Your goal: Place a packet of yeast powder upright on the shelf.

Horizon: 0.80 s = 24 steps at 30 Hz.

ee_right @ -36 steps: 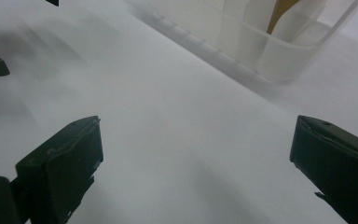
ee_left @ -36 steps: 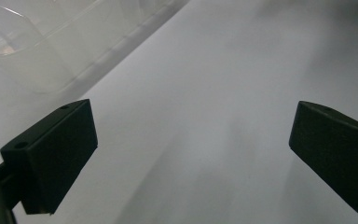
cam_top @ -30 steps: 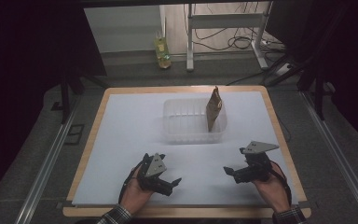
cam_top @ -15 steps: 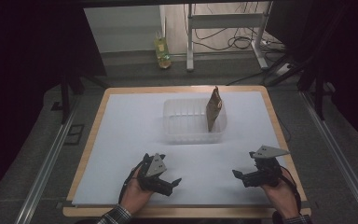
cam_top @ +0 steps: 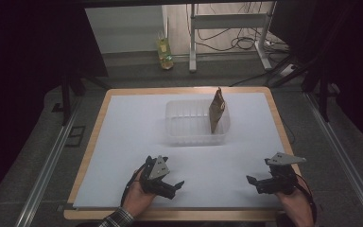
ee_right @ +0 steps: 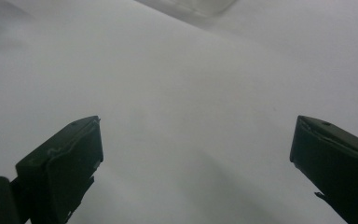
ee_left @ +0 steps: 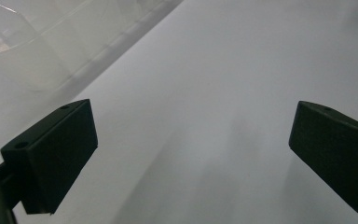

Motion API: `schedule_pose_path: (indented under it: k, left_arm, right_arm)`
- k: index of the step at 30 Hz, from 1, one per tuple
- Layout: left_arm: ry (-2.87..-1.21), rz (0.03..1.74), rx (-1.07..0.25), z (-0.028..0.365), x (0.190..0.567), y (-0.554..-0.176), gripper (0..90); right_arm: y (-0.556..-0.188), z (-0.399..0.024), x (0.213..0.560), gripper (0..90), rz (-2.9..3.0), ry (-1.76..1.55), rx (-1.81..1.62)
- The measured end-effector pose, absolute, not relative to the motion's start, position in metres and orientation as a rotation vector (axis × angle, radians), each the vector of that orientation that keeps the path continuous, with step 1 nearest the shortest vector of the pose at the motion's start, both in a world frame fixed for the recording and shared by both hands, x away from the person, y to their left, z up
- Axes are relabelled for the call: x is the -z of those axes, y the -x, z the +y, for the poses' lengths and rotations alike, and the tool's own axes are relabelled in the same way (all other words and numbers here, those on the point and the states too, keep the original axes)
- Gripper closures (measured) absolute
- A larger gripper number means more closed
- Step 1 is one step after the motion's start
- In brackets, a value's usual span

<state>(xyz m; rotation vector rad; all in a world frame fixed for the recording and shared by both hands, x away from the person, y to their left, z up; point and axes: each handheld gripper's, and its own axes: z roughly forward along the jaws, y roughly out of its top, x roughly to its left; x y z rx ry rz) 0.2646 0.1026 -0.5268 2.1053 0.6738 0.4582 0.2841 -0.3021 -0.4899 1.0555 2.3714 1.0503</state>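
Left gripper (cam_top: 174, 185) and right gripper (cam_top: 254, 181) — jaws apart, empty, near clear tray (cam_top: 194, 135).

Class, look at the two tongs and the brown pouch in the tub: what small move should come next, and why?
Probably reach the right tongs forward toward the pouch. Both tongs are open and empty near the table's front edge, and the pouch stands upright at the tub's right end, on the right tongs' side.

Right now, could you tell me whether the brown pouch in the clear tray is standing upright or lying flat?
Upright: the brown pouch stands on edge at the right end of the clear tray, rising above its rim.
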Motion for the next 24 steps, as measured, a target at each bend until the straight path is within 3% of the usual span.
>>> schedule_pose_path:
  k: [24]
  left_arm:
    - [-2.12,0.67,-0.463,0.101,0.528,-0.266,1.0]
  right_arm:
    - [-0.273,-0.335,0.501,2.8,2.348,-1.184,-1.028]
